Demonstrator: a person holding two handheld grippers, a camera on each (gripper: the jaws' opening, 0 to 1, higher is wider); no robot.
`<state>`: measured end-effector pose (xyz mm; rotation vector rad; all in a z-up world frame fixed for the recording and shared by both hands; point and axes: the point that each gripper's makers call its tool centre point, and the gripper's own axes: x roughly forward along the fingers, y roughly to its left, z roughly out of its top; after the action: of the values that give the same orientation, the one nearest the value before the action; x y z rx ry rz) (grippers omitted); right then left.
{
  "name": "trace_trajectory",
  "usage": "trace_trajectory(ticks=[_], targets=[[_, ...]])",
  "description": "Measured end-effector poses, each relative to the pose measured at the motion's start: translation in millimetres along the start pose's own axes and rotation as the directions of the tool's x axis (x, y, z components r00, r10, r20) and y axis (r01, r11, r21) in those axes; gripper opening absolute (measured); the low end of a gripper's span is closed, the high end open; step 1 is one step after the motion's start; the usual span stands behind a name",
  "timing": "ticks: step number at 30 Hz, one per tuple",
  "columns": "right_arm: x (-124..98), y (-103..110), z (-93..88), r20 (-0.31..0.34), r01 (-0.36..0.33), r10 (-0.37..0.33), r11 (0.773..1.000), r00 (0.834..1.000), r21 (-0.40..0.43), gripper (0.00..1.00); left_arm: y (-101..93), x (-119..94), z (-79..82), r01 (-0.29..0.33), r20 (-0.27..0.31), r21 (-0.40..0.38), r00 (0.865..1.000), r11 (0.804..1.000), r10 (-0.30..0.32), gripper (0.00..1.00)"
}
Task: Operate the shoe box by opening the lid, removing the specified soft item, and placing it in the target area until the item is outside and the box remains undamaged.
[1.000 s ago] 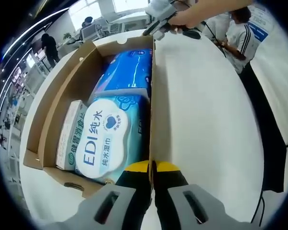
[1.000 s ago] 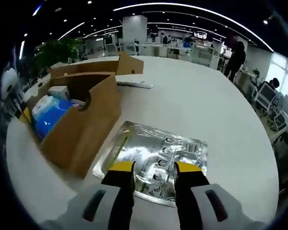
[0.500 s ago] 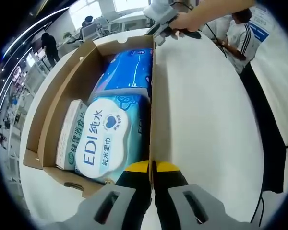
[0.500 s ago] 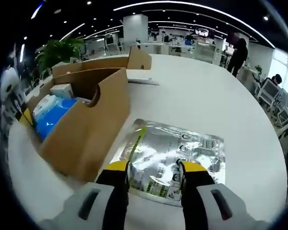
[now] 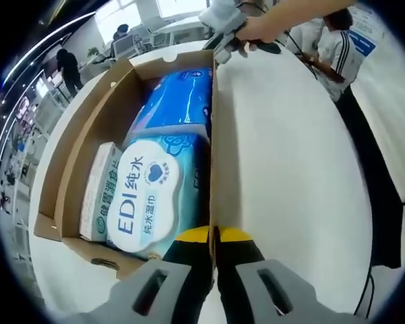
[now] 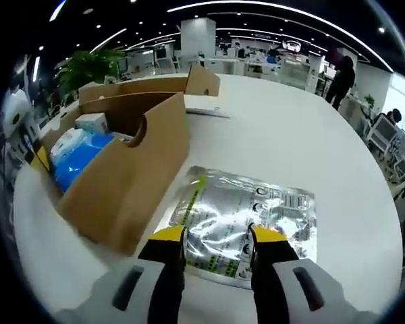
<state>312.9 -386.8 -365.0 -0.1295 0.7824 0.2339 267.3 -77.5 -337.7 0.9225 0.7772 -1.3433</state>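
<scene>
Left gripper (image 5: 214, 235): jaws are pinching the near end of the shoe box (image 5: 212, 135) side wall, closed on the cardboard edge. That view is looking down into the open box: EDI wet-wipe pack (image 5: 147, 196) nearest, a slim green-and-white carton (image 5: 98, 192) beside it against the far wall, blue soft pack (image 5: 179, 98) beyond, long axis running away along the box. At the far corner a hand (image 5: 256, 27) with the other gripper is showing.

Right gripper (image 6: 216, 237): jaws are standing apart, gripping nothing, tips hovering over the near edge of a silver foil pouch (image 6: 246, 219). Pouch is lying flat on the white counter (image 6: 277, 142), outside the box, just beside its wall; long axis is running across the view, left to right. Box from outside here, with the blue pack visible inside it. The lid flap (image 6: 199, 81) is folded open at the far end.
</scene>
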Motion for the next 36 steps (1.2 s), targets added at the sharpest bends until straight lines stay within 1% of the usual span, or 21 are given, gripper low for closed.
trace_trajectory(ticks=[4,8,10,11,12,13,14,15,17,18,19,20,22,23,24,26,29,31,32,35,36], targets=[[0,-2,0.3,0.003,-0.008,0.008,1.0,1.0,0.017,0.33,1.3,-1,-1.0,0.02,0.001,0.023,1.0,1.0,-0.02,0.0],[1,-3,0.5,-0.001,0.003,-0.003,0.999,1.0,0.038,0.34,2.2,-2,-2.3,0.022,0.001,0.015,1.0,1.0,-0.022,0.0],[-1,1,3.3,0.004,-0.015,0.015,0.996,1.0,0.093,0.36,2.1,-1,-2.1,0.017,-0.001,0.012,1.0,1.0,-0.017,0.0],[-6,-4,18.1,0.079,0.001,-0.008,0.996,0.997,0.094,0.37,1.9,-2,-1.9,0.019,0.0,0.015,1.0,1.0,-0.019,0.0],[-10,-9,23.9,0.105,0.022,-0.031,0.996,0.994,0.089,0.38,1.9,-2,-2.0,0.02,0.001,0.017,1.0,1.0,-0.02,0.0],[-13,-8,25.0,0.097,0.017,-0.026,0.995,0.995,0.094,0.4,2.2,-2,-2.0,0.022,0.001,0.014,1.0,1.0,-0.022,0.0],[-17,-6,31.2,0.109,-0.011,-0.002,0.993,0.994,0.114,0.42,2.3,-2,-1.8,0.024,0.001,0.009,1.0,1.0,-0.024,0.0],[-20,-6,37.7,0.13,-0.029,0.015,0.994,0.991,0.109,0.42,2.2,-2,-1.8,0.024,0.001,0.008,1.0,1.0,-0.024,0.0],[-28,-8,52.4,0.154,-0.037,0.028,0.998,0.988,0.052,0.42,2.4,-2,-2.3,0.017,0.0,0.006,1.0,1.0,-0.017,0.0],[-32,-4,59.2,0.162,-0.065,0.06,0.998,0.985,0.027,0.43,2.1,-2,-2.4,0.012,0.0,0.005,1.0,1.0,-0.012,0.0],[-37,1,64.8,0.146,-0.105,0.105,0.994,0.984,-0.007,0.44,1.8,-2,-2.5,0.006,0.005,0.017,1.0,1.0,-0.006,0.0],[-40,5,66.4,0.121,-0.128,0.131,0.991,0.984,-0.029,0.45,1.8,-2,-2.4,0.007,0.005,0.016,1.0,1.0,-0.007,0.0],[-47,14,72.0,0.088,-0.18,0.19,0.977,0.978,-0.115,0.47,3.0,-2,-1.9,0.018,0.003,0.001,1.0,1.0,-0.018,0.0],[-49,16,72.6,0.072,-0.191,0.203,0.971,0.977,-0.147,0.48,3.0,-2,-1.9,0.021,0.002,-0.001,1.0,1.0,-0.021,0.0],[-52,16,72.5,0.047,-0.185,0.198,0.962,0.979,-0.201,0.49,2.0,-2,-2.4,0.022,0.002,-0.002,1.0,1.0,-0.022,0.01],[-56,17,71.2,0.007,-0.186,0.195,0.943,0.981,-0.275,0.52,1.8,-2,-2.6,0.019,0.002,-0.004,1.0,1.0,-0.019,0.01],[-63,22,75.9,-0.007,-0.207,0.216,0.925,0.976,-0.32,0.52,1.8,-1,-3.9,0.016,-0.009,-0.021,1.0,1.0,-0.016,0.01],[-68,27,83.1,-0.015,-0.242,0.252,0.906,0.967,-0.347,0.52,1.4,-2,-3.9,0.015,-0.005,-0.014,1.0,1.0,-0.015,0.01],[-72,35,86.7,-0.033,-0.287,0.295,0.889,0.955,-0.356,0.51,1.3,-2,-4.0,0.014,-0.005,-0.013,1.0,1.0,-0.014,0.01],[-81,45,92.3,-0.083,-0.339,0.335,0.851,0.939,-0.401,0.51,1.4,-2,-4.5,0.013,-0.003,-0.011,1.0,1.0,-0.013,0.01],[-84,49,94.5,-0.112,-0.36,0.346,0.831,0.931,-0.424,0.5,1.2,-2,-4.6,0.013,-0.004,-0.014,1.0,1.0,-0.013,0.01]])
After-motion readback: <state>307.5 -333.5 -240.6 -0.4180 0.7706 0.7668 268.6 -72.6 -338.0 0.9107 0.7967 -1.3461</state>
